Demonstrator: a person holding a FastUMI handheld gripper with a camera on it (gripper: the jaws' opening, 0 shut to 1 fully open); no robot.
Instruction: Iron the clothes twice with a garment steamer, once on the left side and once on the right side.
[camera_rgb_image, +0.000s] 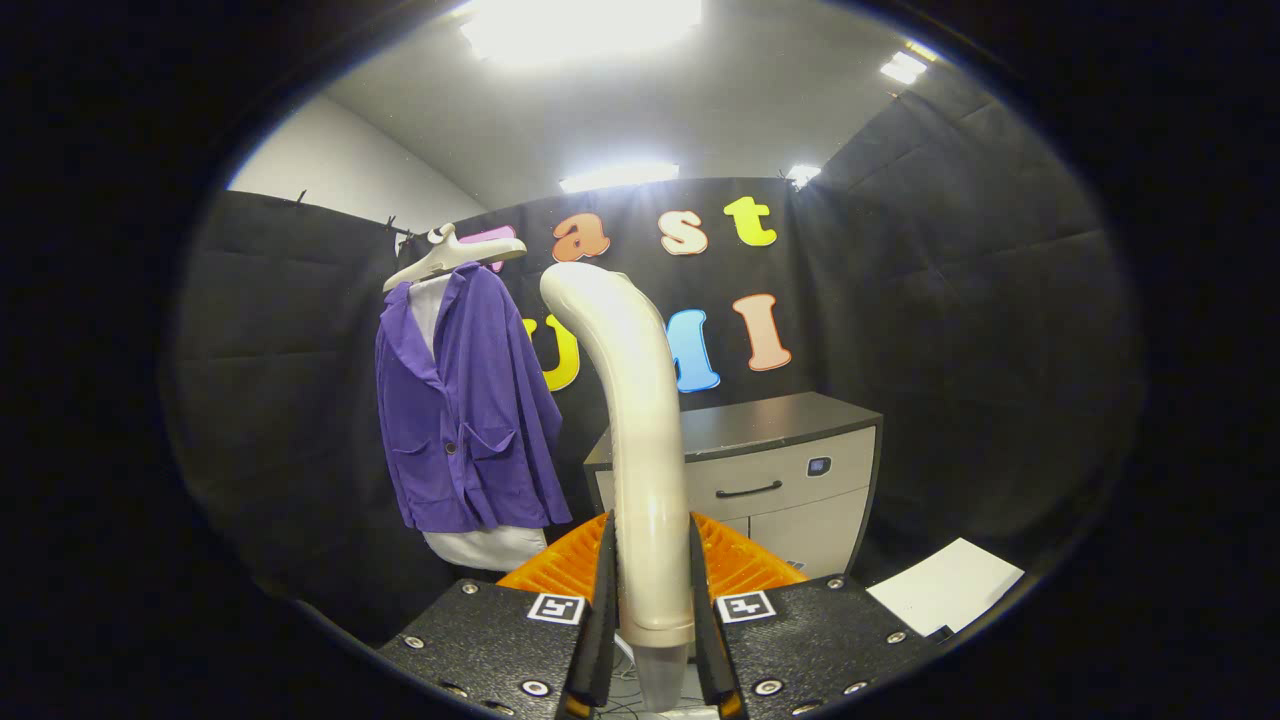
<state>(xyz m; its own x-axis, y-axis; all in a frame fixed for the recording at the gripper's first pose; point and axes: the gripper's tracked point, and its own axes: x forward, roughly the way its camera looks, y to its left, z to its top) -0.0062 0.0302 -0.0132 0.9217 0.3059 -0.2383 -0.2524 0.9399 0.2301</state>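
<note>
The gripper (650, 600) has its jaws closed tight on the garment steamer (640, 440), both fingers pressing the sides of its cream handle. The steamer stands upright between them and its top bends toward the left. Beyond the jaws, to the left, a purple jacket (465, 400) hangs over a white garment (485, 547) on a white hanger (450, 255), in front of the black cloth wall. Behind the steamer, to the right, stands a grey cabinet (775, 480) with a dark top. A white sheet (945, 585) lies low at the right.
</note>
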